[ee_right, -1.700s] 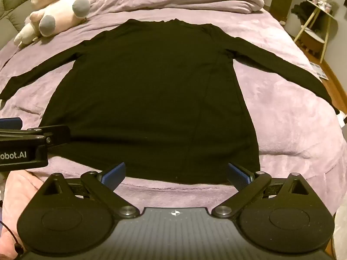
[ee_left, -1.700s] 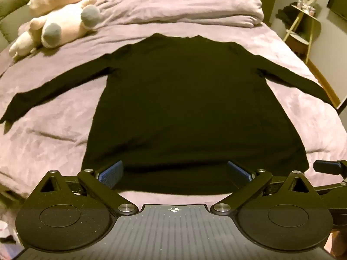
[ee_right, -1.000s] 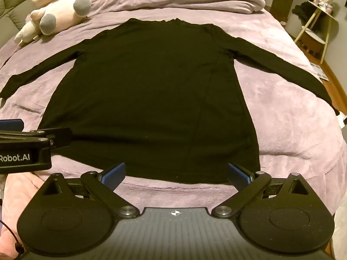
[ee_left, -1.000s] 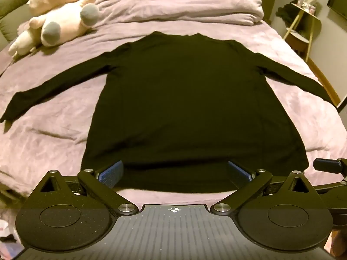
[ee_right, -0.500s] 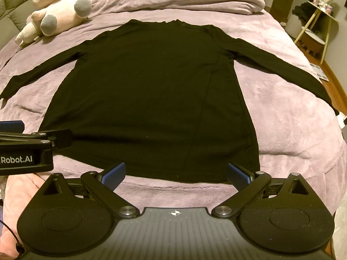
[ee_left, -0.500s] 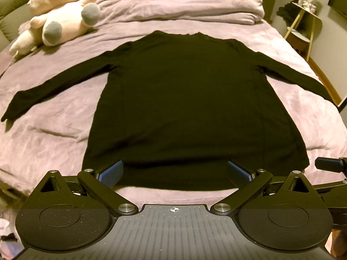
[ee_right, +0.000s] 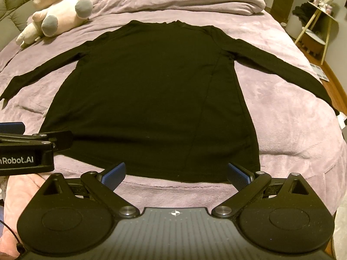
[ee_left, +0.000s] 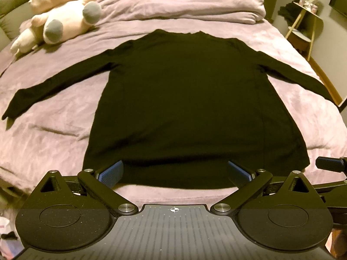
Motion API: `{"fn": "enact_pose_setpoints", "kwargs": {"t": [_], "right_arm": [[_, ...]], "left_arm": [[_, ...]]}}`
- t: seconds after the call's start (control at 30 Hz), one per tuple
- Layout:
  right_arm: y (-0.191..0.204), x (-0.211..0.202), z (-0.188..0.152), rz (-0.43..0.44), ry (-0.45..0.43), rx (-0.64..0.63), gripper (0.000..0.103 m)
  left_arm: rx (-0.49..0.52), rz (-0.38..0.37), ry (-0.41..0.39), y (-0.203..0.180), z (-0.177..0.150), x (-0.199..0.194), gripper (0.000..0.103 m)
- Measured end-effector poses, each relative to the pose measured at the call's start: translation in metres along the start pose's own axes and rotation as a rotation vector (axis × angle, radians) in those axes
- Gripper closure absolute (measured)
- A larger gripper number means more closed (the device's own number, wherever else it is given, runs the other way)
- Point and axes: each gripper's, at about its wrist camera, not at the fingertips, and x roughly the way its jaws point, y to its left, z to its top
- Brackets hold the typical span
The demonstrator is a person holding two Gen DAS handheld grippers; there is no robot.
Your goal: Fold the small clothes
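Your shirt (ee_left: 184, 99) lies flat on the bed (ee_left: 49, 134), face down or up you cannot tell, with the collar at the far end toward the duvet (ee_left: 184, 2) and the hem nearest you. Both sleeves are stretched out to the sides, the left sleeve (ee_left: 56, 84) reaching toward the bed's left edge and the right sleeve (ee_right: 282, 69) toward the right one. The body looks smooth, with only faint seams showing.

Your left claw (ee_left: 174, 173) is spread wide and empty, hanging just short of the hem, toward its left half. Your right claw (ee_right: 175, 174) is also wide and empty, near the hem's right half. Neither one touches the cloth.

So, as far as you can judge, nothing is folded yet: the spreading-out is done, and every fold is left. The sleeves need bringing in over the body, then the sides or the hem folded up toward the collar. The plush toys (ee_left: 63, 19) sit well clear at the far left and should not get in your way.
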Motion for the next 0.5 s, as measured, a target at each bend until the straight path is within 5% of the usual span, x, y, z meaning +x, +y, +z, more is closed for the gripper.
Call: {"fn": "enact_pose_setpoints", "kwargs": {"t": [0.5], "right_arm": [[-0.0001,0.0,0.0004,0.002,0.005,-0.005,0.004]], "left_arm": [[0.0,-0.001,0.011,-0.001,0.0012,0.0012,0.0]]}}
